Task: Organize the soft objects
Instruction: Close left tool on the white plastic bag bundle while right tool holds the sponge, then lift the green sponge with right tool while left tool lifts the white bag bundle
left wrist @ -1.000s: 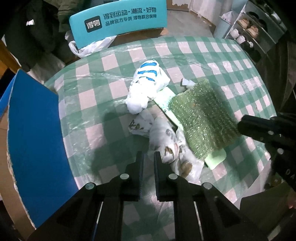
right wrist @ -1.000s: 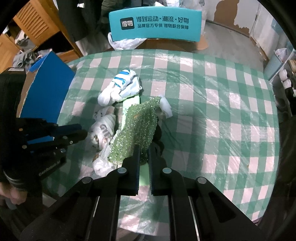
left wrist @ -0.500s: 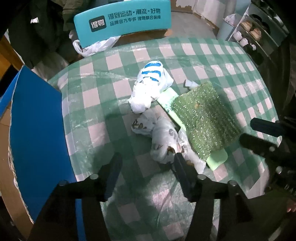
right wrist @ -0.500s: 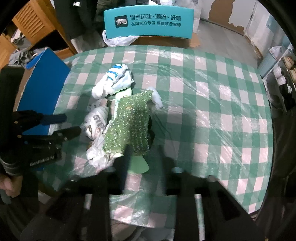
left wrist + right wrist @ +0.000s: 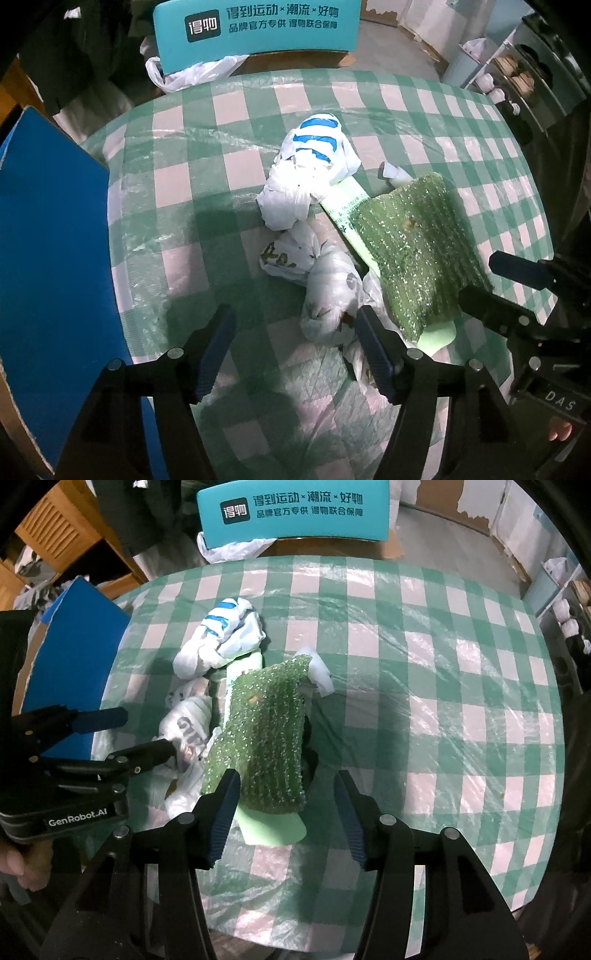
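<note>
green checked table (image 5: 443, 672) | teal chair (image 5: 295, 513) | wooden cabinet (image 5: 55, 535)

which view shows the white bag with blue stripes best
The left wrist view: the white bag with blue stripes sits near centre, stripes and knotted body unobstructed. The right wrist view shows the same bag smaller and off to the left, its near end bordering the pale green sheet.

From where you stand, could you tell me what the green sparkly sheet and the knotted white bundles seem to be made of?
Green sheet: likely bubble wrap, glossy and dimpled with glinting points. White bundles: thin plastic bags, crinkled, knotted, printed, slightly shiny.
</note>
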### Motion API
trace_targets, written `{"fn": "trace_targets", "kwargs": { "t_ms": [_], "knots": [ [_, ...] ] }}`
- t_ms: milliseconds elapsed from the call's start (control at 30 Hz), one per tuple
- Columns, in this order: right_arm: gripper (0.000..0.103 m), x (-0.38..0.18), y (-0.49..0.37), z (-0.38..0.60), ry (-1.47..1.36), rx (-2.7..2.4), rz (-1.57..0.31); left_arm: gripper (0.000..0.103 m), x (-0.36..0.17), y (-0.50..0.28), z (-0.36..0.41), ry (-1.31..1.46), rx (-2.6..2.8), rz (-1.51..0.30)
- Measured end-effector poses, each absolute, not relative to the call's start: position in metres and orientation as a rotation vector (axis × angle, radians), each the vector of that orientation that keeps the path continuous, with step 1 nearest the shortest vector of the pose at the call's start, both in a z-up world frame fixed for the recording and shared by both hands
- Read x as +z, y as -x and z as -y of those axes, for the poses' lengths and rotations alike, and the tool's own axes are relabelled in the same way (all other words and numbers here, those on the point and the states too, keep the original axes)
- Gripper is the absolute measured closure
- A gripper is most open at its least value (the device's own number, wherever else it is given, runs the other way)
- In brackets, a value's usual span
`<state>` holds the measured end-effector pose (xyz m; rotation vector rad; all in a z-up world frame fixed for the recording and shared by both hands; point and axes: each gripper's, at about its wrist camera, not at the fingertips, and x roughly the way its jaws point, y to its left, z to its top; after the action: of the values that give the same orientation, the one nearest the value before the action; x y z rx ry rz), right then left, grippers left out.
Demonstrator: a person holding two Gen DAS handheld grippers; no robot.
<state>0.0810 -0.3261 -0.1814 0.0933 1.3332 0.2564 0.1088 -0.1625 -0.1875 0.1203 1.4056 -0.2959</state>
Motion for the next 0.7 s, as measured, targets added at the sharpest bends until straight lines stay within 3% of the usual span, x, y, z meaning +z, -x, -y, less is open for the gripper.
{"fn": "trace_targets", "kwargs": {
  "t_ms": [633,700],
  "knots": [
    [0.05,-0.194,-0.088,0.317,-0.087,0.278,-1.357,0.028,-0.204,-0.123,0.17,-0.046,-0.289,-1.434],
    [0.056,-0.195,-0.088,0.315,-0.081,0.28,-1.358,0.034,-0.204,-0.122,0.171,-0.052,-0.301,-1.43]
  ]
}}
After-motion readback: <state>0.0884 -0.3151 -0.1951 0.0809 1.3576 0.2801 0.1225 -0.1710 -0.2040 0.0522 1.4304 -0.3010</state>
